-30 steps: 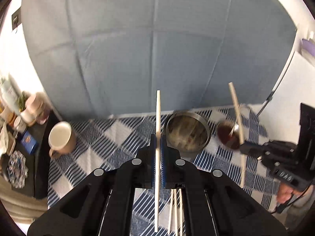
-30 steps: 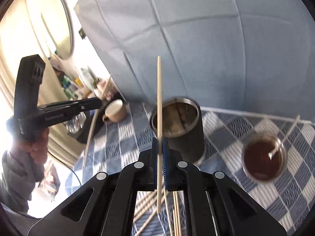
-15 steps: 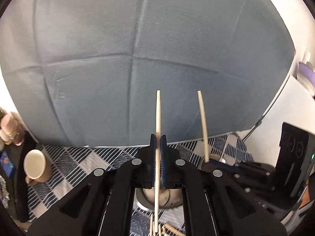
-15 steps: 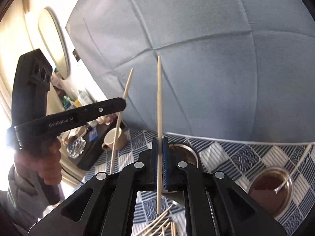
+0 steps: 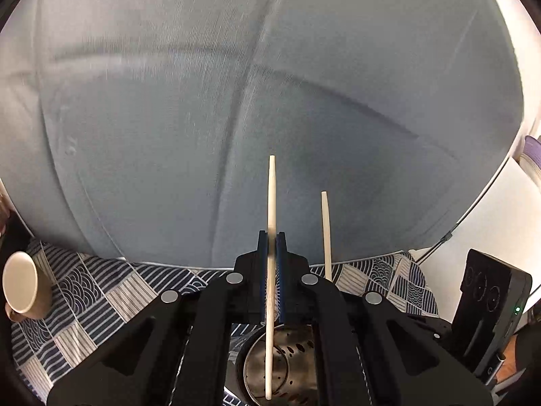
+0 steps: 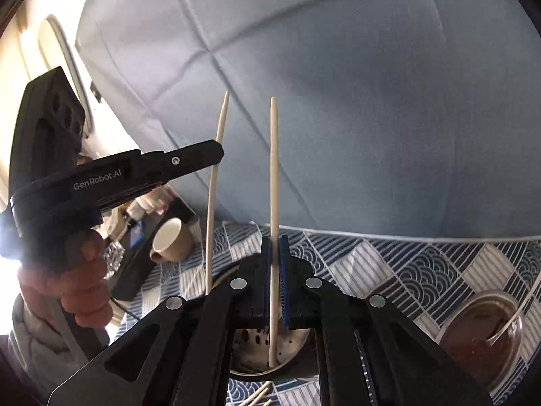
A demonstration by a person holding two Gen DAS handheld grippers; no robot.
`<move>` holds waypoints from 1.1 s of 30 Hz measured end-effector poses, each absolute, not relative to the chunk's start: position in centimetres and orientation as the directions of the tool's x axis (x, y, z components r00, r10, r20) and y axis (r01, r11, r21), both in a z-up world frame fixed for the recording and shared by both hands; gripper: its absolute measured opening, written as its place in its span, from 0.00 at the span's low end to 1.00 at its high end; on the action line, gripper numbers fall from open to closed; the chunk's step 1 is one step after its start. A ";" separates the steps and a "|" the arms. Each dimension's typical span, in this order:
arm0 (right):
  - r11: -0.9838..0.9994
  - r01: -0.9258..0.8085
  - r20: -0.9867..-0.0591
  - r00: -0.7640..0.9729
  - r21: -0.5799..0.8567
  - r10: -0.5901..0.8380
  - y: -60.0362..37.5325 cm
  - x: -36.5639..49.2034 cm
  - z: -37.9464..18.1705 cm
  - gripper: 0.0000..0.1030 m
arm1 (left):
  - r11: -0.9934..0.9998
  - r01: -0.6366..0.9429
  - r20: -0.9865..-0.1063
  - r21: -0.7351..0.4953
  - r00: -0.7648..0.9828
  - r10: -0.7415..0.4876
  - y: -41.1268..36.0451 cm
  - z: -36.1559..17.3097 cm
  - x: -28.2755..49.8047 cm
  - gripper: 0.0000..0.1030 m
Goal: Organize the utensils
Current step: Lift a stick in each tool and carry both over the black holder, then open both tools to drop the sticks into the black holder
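Left gripper (image 5: 272,237) pinches one chopstick (image 5: 271,203) between its blue pads, long axis upright, lower tip hanging inside the mouth of the perforated steel holder (image 5: 290,365) directly beneath. Right gripper (image 6: 275,240) clamps a second chopstick (image 6: 274,169) the same way, also upright, its lower end within the rim of the same holder (image 6: 294,348). Both sticks thus lie above the holder and point down into it; judged from these views, release or a short descent would seat each one, and neither hand appears clearly nearer. Apart from the two tips, the holder looks empty. More loose chopsticks (image 6: 260,396) lie on the patterned cloth (image 6: 389,270) at the near side of the holder. Right of the holder stands a glass cup of brown liquid (image 6: 480,331) with a spoon in it; left of the holder sits a beige mug (image 6: 170,240), its contents hidden.
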State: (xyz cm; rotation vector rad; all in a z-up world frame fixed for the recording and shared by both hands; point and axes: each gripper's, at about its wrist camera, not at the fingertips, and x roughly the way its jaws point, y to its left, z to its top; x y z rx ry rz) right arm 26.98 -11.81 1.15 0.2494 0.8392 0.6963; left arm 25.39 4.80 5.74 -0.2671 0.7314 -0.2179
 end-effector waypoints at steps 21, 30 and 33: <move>0.770 -0.474 -0.618 0.469 0.427 0.631 -13.0 24.4 2.0 0.11 | 0.949 0.075 -0.662 -0.306 0.700 -0.269 6.3 5.2 22.3 0.25; 0.794 -0.473 -0.607 0.520 0.381 0.601 -13.8 20.1 4.5 0.30 | 0.957 0.064 -0.640 -0.283 0.731 -0.238 7.4 7.8 17.8 0.45; 0.796 -0.477 -0.607 0.523 0.373 0.598 -14.0 18.7 5.0 0.32 | 0.964 0.057 -0.648 -0.259 0.730 -0.217 7.7 8.1 16.2 0.47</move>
